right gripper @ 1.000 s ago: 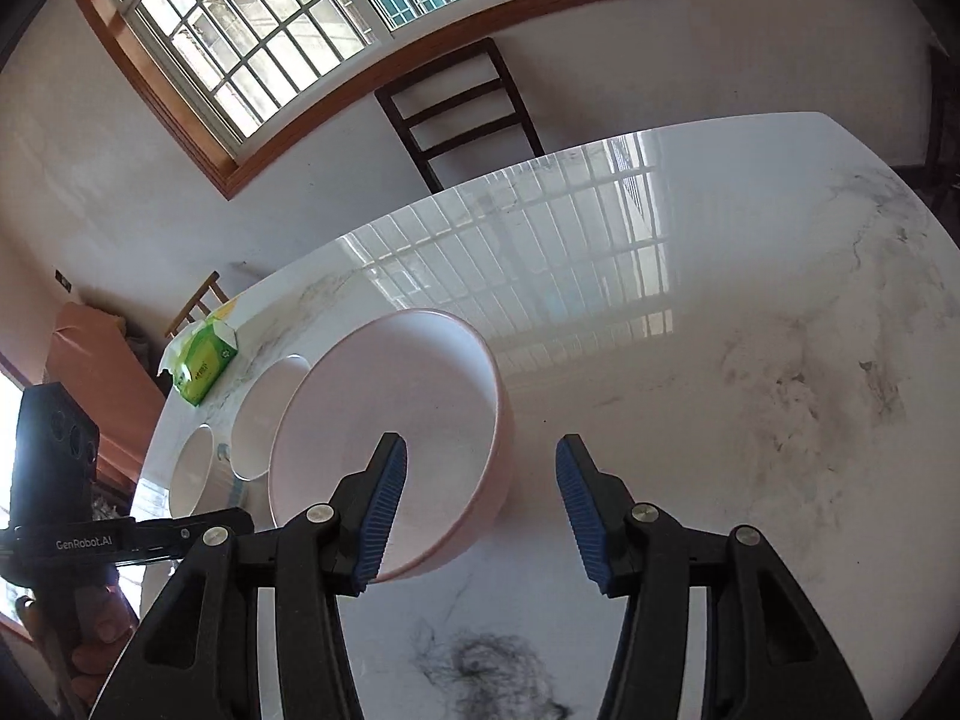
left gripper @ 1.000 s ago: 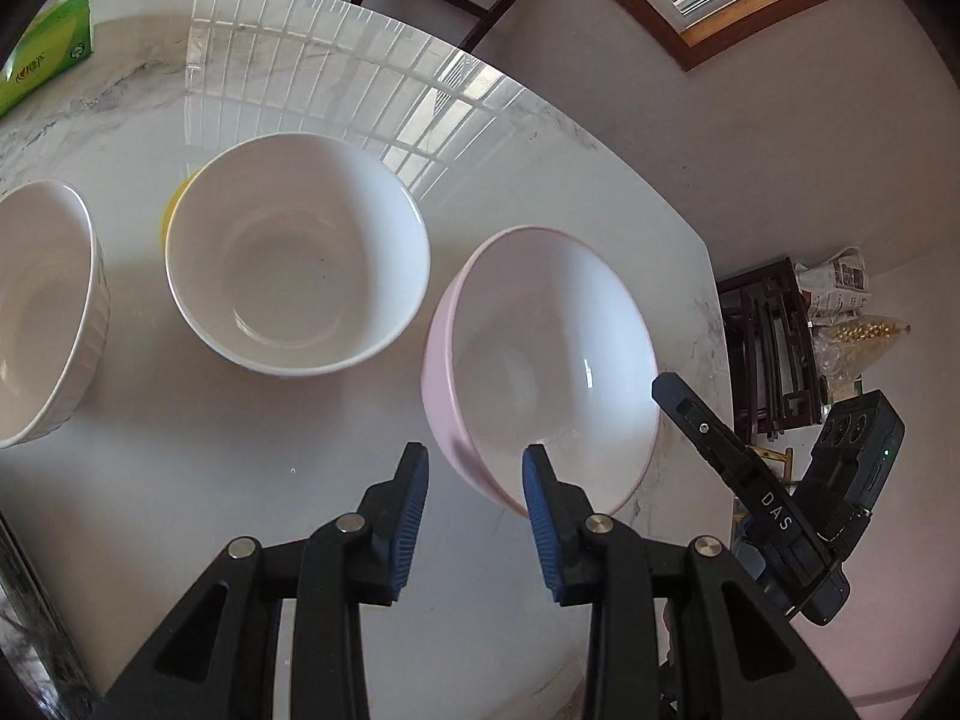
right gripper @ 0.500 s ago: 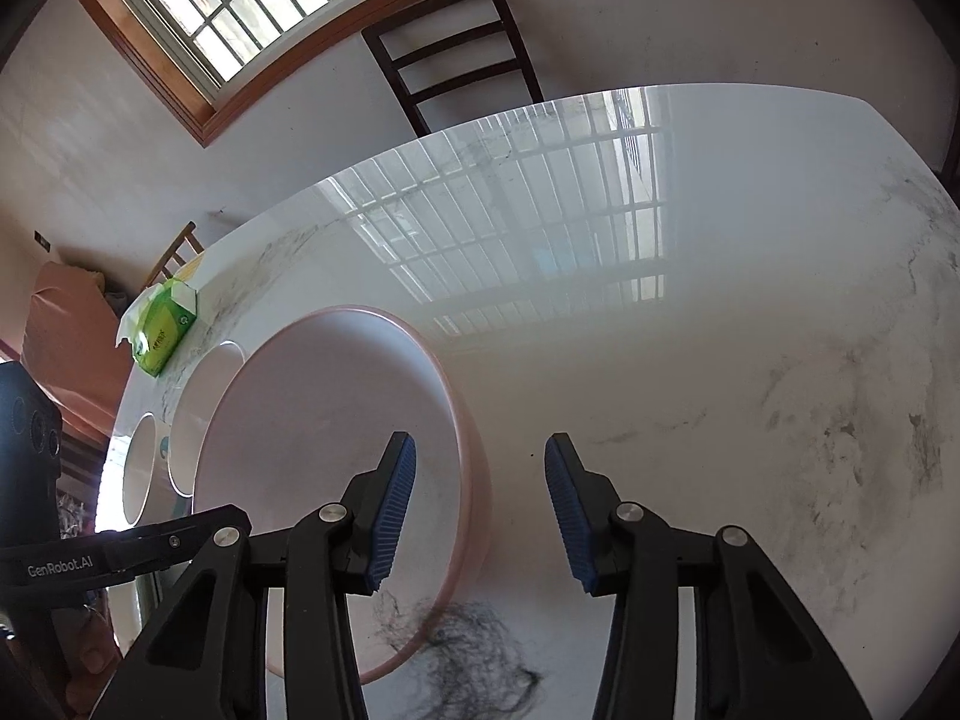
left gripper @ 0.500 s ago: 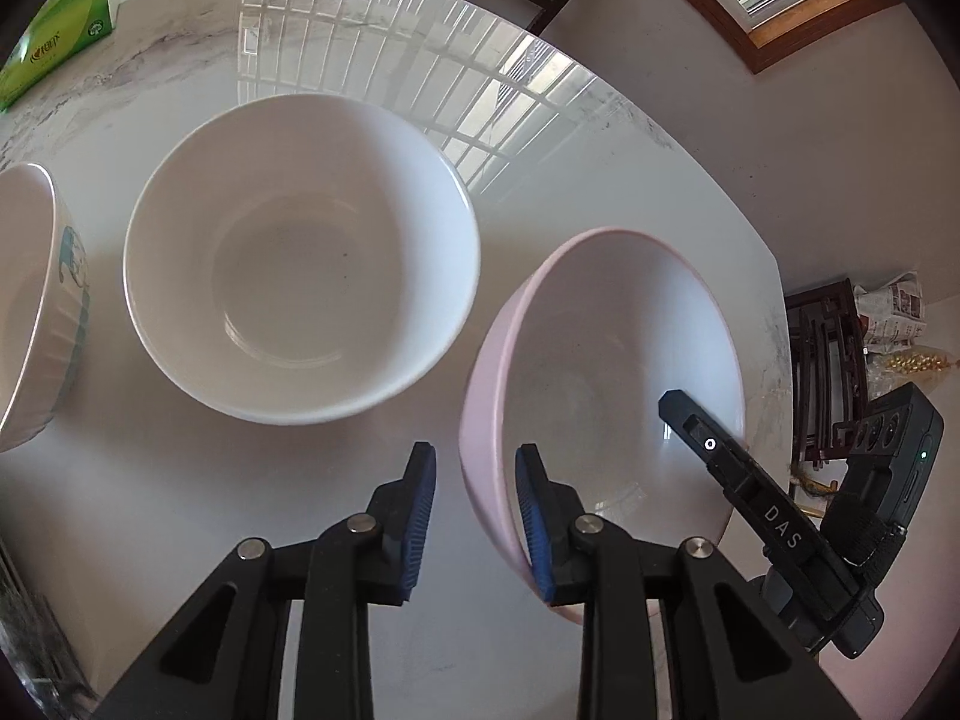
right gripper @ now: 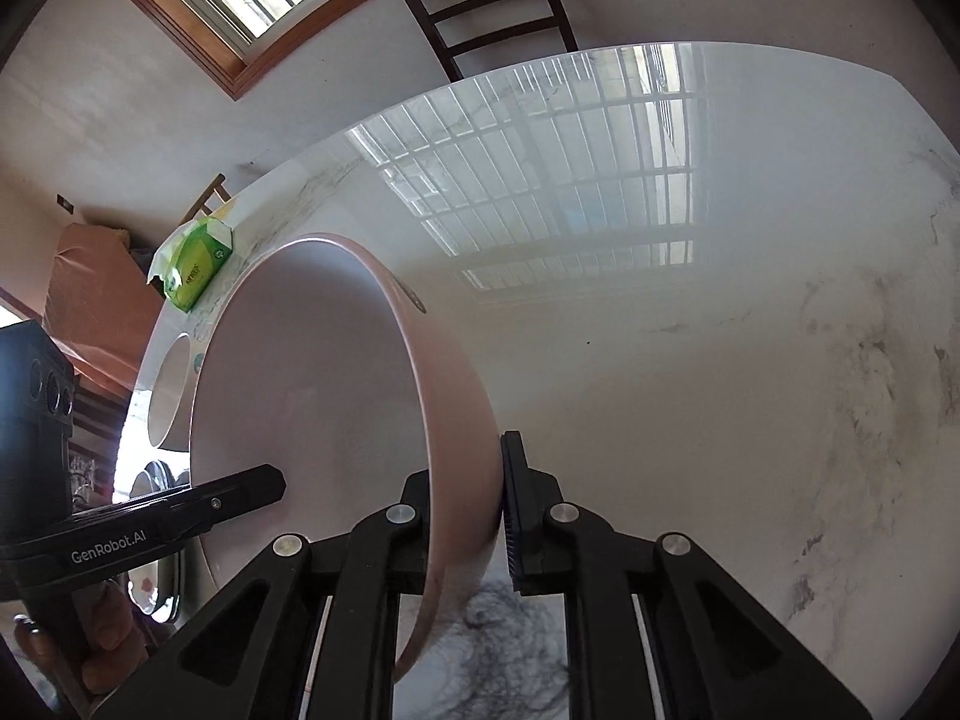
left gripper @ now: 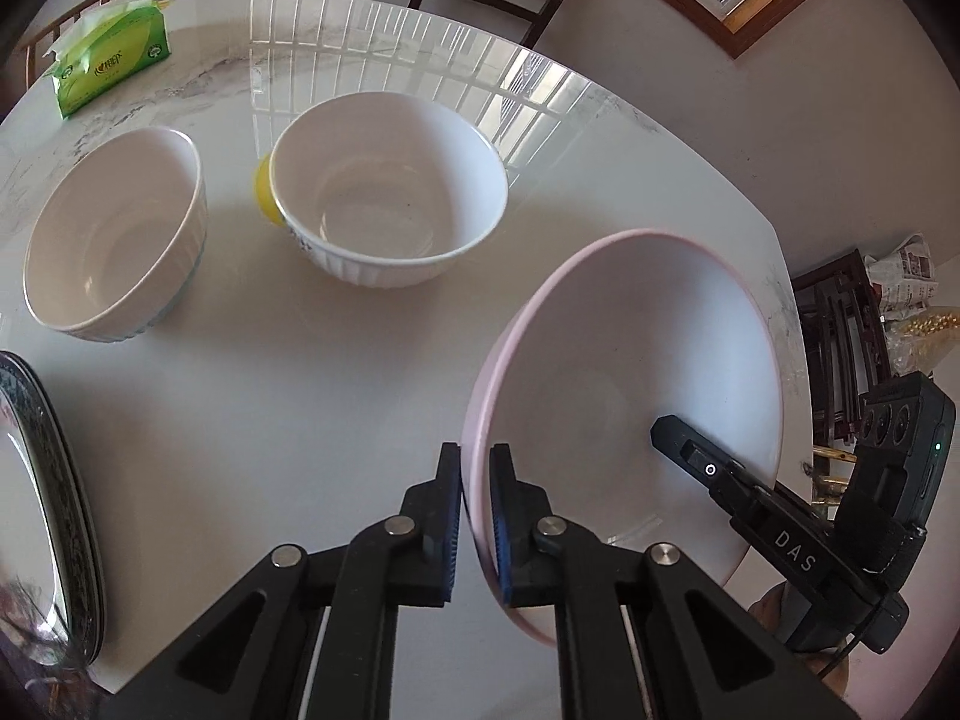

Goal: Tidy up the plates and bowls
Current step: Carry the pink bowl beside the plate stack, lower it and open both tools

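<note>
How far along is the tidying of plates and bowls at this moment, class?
Done: plates already sit stacked at the table's edge. In hand: the left gripper and right gripper are both clamped on opposite rims of the pink bowl, which is tilted. Left: two white bowls stand apart, unstacked.

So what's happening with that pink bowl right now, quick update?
Left gripper and right gripper both clamped on pink bowl rim, opposite sides. Two white bowls beside it on the table. Nothing in the way.
</note>
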{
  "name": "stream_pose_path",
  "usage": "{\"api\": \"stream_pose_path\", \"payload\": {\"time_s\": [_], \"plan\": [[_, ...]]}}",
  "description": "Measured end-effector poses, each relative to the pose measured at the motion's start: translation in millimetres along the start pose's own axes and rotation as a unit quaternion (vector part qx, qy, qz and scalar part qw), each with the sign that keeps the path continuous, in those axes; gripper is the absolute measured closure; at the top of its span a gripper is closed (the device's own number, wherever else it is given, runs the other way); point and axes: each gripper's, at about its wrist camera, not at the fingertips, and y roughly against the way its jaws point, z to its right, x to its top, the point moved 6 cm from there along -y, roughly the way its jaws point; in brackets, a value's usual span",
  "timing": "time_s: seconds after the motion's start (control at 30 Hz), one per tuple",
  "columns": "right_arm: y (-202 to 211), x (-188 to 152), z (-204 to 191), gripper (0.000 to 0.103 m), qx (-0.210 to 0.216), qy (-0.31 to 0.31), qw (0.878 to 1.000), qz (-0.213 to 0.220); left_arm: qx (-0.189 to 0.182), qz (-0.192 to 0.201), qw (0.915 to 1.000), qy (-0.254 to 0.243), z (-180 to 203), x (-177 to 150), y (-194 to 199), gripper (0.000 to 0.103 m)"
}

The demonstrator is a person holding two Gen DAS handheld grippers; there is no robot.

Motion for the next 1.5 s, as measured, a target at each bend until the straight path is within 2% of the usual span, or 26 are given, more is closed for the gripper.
{"api": "stream_pose_path", "payload": {"time_s": [0.17, 0.37, 0.67, 0.8, 1.07, 1.5], "plan": [[11, -36, -26, 0.089, 0.033, -0.004, 0.999, -0.007, 0.008, 0.017, 0.9998, -0.006, -23, -33, 26, 0.093], [12, -84, -63, 0.087, 0.069, 0.001, 0.997, -0.03, 0.062, 0.056, 0.9959, -0.033, -58, -79, 52, 0.093], [-7, -139, -109, 0.086, 0.094, 0.014, 0.993, -0.075, 0.107, 0.086, 0.9898, -0.039, -90, -108, 57, 0.093], [-10, -152, -120, 0.086, 0.096, 0.019, 0.992, -0.085, 0.112, 0.092, 0.9887, -0.038, -105, -116, 69, 0.093], [-24, -159, -139, 0.086, 0.098, 0.017, 0.99, -0.101, 0.117, 0.09, 0.9886, -0.032, -114, -119, 68, 0.093], [-32, -161, -140, 0.085, 0.101, 0.01, 0.989, -0.109, 0.124, 0.083, 0.9884, -0.027, -121, -113, 60, 0.093]]}}
